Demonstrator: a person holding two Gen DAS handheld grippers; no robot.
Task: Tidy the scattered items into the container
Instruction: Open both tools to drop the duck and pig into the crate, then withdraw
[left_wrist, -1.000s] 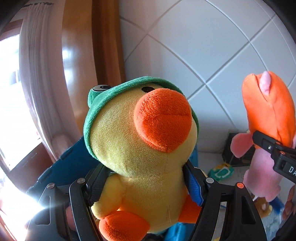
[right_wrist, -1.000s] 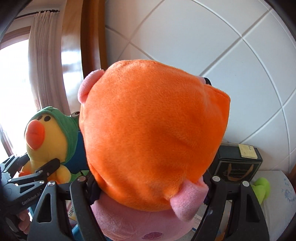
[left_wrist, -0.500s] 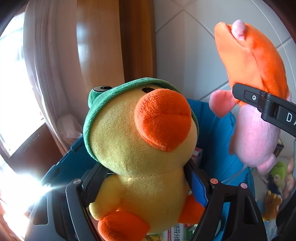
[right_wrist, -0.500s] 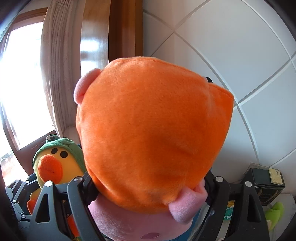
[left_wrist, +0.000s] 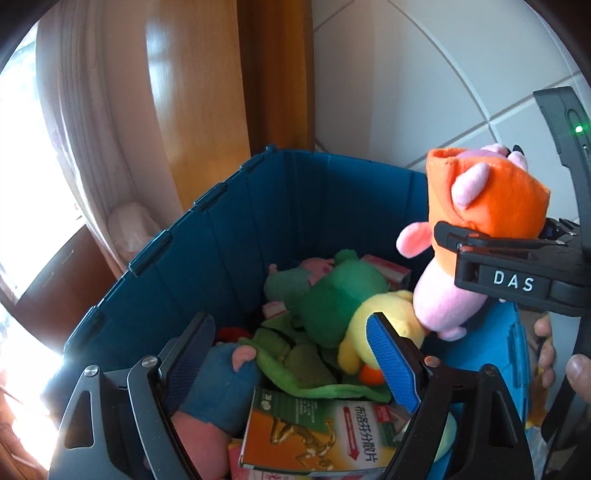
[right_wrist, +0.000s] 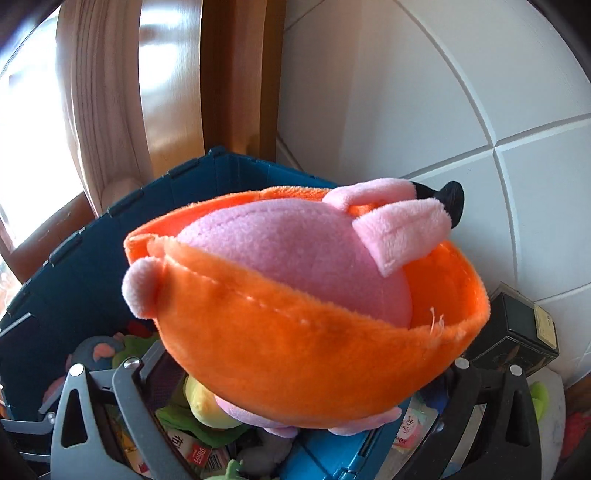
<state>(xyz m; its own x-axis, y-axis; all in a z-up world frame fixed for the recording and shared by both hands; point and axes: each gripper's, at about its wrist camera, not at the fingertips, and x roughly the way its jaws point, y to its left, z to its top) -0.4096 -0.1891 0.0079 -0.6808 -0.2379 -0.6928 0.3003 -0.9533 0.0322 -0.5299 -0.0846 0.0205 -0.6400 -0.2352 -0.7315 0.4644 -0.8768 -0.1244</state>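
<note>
We see one blue container (left_wrist: 258, 236) under both grippers. Our left gripper (left_wrist: 288, 354) has its jaws opening with nothing between them — one yellow duck plush (left_wrist: 384, 325) in a green hood lies face down inside the bin, on the pile. Our right gripper (right_wrist: 295, 402) is also opening its jaws; one pink plush (right_wrist: 295, 258) in an orange hood sits between the fingers above the bin's edge, though we cannot tell whether the pads touch it. We count two printed boxes in the bin — one orange-and-green box (left_wrist: 314, 432), one red box (left_wrist: 388, 269).
</note>
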